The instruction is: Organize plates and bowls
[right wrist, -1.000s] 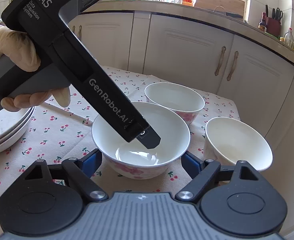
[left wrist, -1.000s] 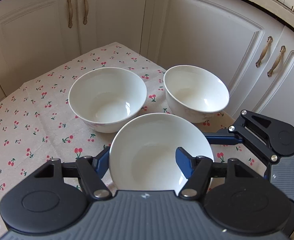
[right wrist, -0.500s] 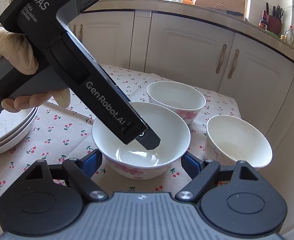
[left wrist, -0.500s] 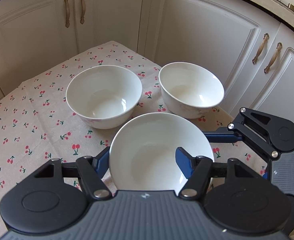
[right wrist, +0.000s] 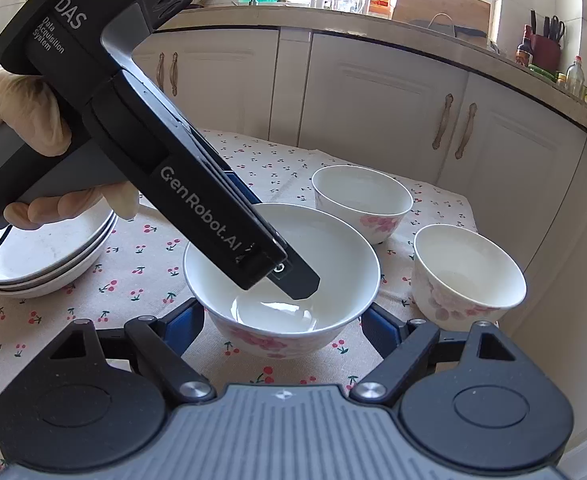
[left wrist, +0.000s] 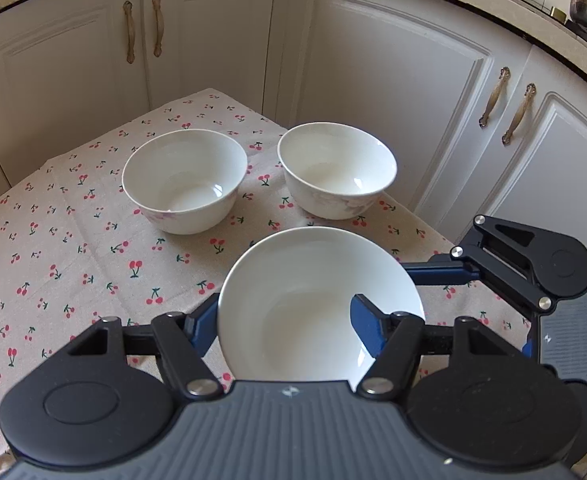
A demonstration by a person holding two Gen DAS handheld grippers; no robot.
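The left gripper (left wrist: 283, 320) grips a glossy white ceramic bowl with pink blossom print on its outer wall (left wrist: 317, 304). One blue-padded finger sits outside the near-left rim and the other reaches inside the bowl's cavity, so the jaws are narrowed onto the wall between them. In the right wrist view the same gripper (right wrist: 293, 280) slants down from the upper left, its black tip inside the bowl (right wrist: 333, 248), and a gloved hand (right wrist: 17, 120) wraps the grey handle.

Whether the bowl's base rests on the beige cherry-print tablecloth (left wrist: 73, 248) or is just clear of it cannot be told.

Ahead of the left gripper, two more white bowls stand upright on the cloth, apart from each other: one ahead and to the left (left wrist: 184, 180), one ahead and slightly right (left wrist: 337, 170). Both are empty.

The right gripper (right wrist: 283, 320) has its jaws spread wide, a blue pad on either side of the gripped bowl, seemingly without touching it, and holds nothing. Beyond the bowl from this gripper sits one white bowl (right wrist: 361, 200), and to the right another (right wrist: 469, 272). To its left, partly behind the gloved hand, lies a stack of shallow white plates (right wrist: 49, 264).

White kitchen cabinet doors with bronze handles (left wrist: 373, 60) stand behind the table.
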